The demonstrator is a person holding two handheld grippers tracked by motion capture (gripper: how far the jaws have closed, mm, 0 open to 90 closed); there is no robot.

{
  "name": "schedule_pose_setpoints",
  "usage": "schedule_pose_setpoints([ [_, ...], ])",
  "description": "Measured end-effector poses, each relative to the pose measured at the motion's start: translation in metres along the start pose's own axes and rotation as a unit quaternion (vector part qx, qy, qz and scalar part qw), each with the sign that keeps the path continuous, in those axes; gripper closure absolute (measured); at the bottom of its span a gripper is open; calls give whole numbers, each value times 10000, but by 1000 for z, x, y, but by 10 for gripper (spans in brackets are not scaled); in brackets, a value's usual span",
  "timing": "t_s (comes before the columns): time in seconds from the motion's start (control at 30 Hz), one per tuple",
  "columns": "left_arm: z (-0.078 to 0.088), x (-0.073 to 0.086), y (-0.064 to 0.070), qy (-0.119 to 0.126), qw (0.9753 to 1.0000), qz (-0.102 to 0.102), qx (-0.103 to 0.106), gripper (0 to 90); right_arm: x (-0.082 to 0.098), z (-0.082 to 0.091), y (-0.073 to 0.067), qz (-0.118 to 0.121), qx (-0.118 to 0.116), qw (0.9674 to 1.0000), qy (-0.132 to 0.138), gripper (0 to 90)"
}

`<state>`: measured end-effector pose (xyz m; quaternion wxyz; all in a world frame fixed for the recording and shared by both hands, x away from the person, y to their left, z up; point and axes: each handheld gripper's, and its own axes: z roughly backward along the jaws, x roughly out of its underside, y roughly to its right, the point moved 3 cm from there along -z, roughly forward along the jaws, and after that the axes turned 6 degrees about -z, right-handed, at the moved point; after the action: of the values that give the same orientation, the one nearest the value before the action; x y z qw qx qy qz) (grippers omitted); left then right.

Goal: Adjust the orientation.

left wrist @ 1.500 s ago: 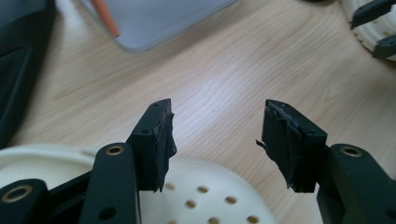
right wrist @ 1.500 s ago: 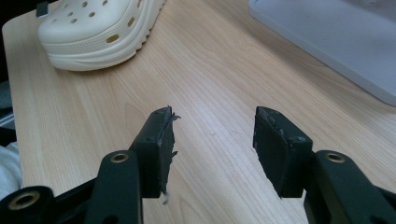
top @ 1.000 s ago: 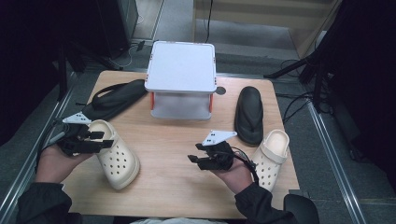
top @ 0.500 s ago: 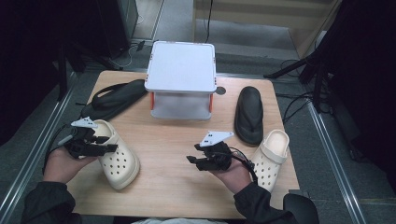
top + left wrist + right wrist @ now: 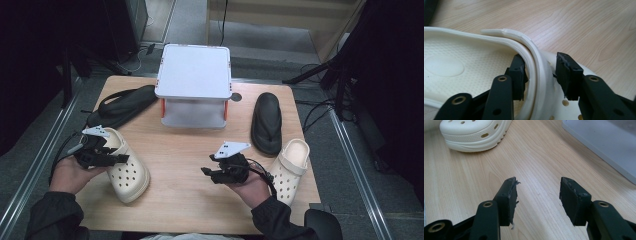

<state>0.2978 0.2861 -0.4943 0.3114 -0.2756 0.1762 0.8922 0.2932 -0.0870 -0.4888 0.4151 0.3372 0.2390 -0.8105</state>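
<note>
A cream clog (image 5: 125, 172) lies at the table's left front, toe toward the person. My left gripper (image 5: 120, 159) straddles its rim and folded heel strap (image 5: 534, 57). Its jaws have just been closing with that rim between them. The inner pad (image 5: 517, 72) touches the strap, while the outer pad (image 5: 569, 75) still stands a sliver off the clog's side (image 5: 547, 75). My right gripper (image 5: 207, 172) hovers open over bare wood at the front middle, nothing between its fingers (image 5: 539, 192). A second cream clog (image 5: 290, 167) lies at the right front.
A white box-like stand (image 5: 194, 85) sits at the back middle of the wooden table (image 5: 185, 145). A black sandal (image 5: 122, 105) lies to its left, a black flip-flop (image 5: 266, 122) to its right. From the right gripper view, the left clog (image 5: 474, 132) and the stand's base (image 5: 604, 145) lie ahead.
The left gripper has edged onto the clog's rim and its jaws have narrowed around it. The right hand has kept still.
</note>
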Motion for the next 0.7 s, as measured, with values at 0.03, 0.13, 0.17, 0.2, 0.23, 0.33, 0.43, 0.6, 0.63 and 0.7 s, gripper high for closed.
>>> schedule_pose_setpoints([
  [0.03,0,0,0,-32,10000,-19,-17,626,0,0,0,-12,1,10000,8,487],
  [0.13,1,-2,2,-110,9999,-35,87,654,-1,0,0,-23,6,10000,28,487],
  [0.17,1,-2,2,-110,9999,-35,87,663,-1,0,0,-8,6,10000,33,488],
  [0.2,1,-3,2,-141,9998,-70,96,663,-1,0,0,-8,6,10000,33,488],
  [0.23,2,-4,3,-180,9998,-50,112,683,-1,0,0,1,6,10000,44,496],
  [0.33,4,-7,5,-227,9996,-24,157,731,-2,3,-3,114,24,9998,152,518],
  [0.43,9,-11,9,-207,9996,9,165,755,-4,4,-3,144,22,9996,222,523],
  [0.6,23,-15,12,7,9999,100,37,782,-5,6,-5,232,30,9993,290,527],
  [0.63,26,-17,14,62,9999,82,50,783,-5,7,-6,284,39,9991,310,528],
  [0.7,29,-19,16,137,9998,93,125,783,-5,7,-7,333,70,9988,345,529],
])
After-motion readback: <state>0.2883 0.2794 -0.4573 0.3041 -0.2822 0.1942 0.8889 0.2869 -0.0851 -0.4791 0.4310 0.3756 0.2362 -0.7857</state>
